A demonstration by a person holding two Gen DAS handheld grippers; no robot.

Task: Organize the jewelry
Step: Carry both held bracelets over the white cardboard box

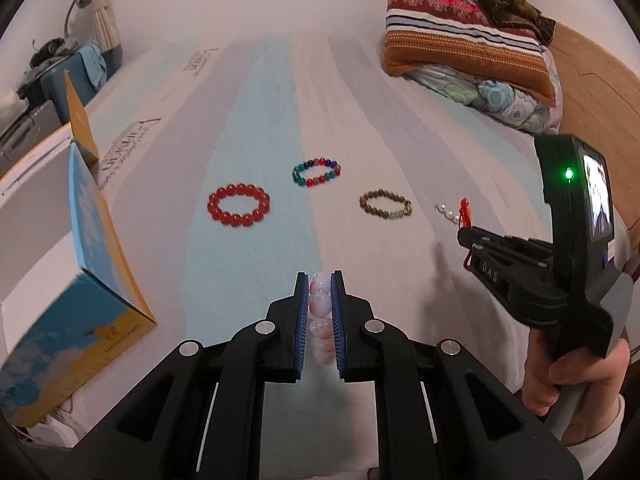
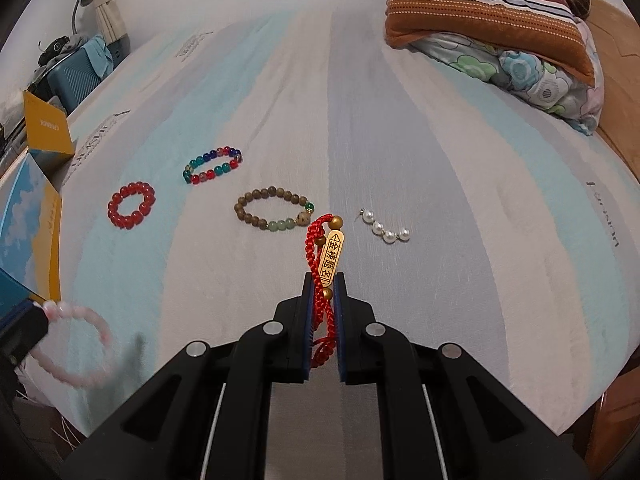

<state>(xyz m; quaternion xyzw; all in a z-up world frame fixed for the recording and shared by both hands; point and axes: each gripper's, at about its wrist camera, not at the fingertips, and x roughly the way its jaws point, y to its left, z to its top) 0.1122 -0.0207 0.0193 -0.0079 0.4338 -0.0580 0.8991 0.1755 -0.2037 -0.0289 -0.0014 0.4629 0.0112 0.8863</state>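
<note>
Pink bead bracelet pinched in the left fingers; right fingers clamp a red cord bracelet.

Ahead of the left gripper fingers bare mattress runs to the red bead bracelet and multicolour bracelet; a blue-and-yellow box walls the left. Beyond the right gripper fingertips lie the brown bracelet and pearl strand; stacked pillows block far right
</note>
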